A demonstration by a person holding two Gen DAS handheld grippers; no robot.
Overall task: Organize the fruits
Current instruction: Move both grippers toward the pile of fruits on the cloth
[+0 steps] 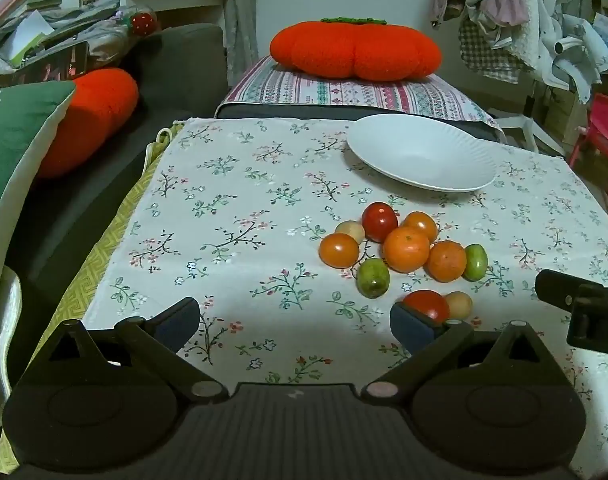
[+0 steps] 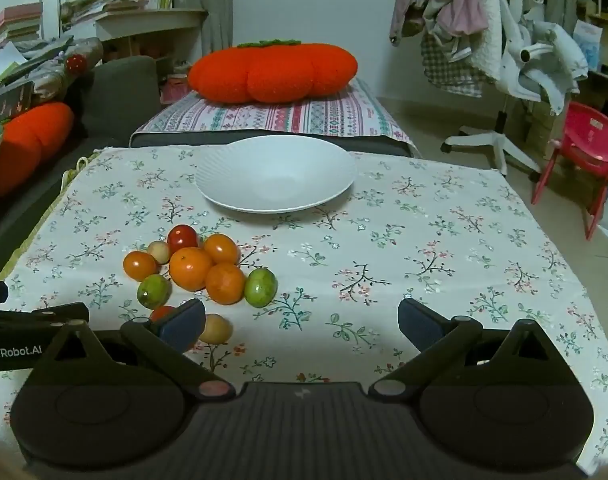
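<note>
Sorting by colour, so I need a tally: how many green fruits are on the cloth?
2. One green fruit lies at the near left of the pile, below the small orange one. The other green fruit lies at the pile's right end, against an orange fruit. Others could be hidden behind the claw.

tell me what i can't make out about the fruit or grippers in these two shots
- Red tomato: right wrist view, mostly hidden behind the right gripper's near finger.
- Same tomato: left wrist view, lower edge covered by the left gripper's finger.
- Right gripper in the left wrist view: cut off by the frame's right edge.
</note>
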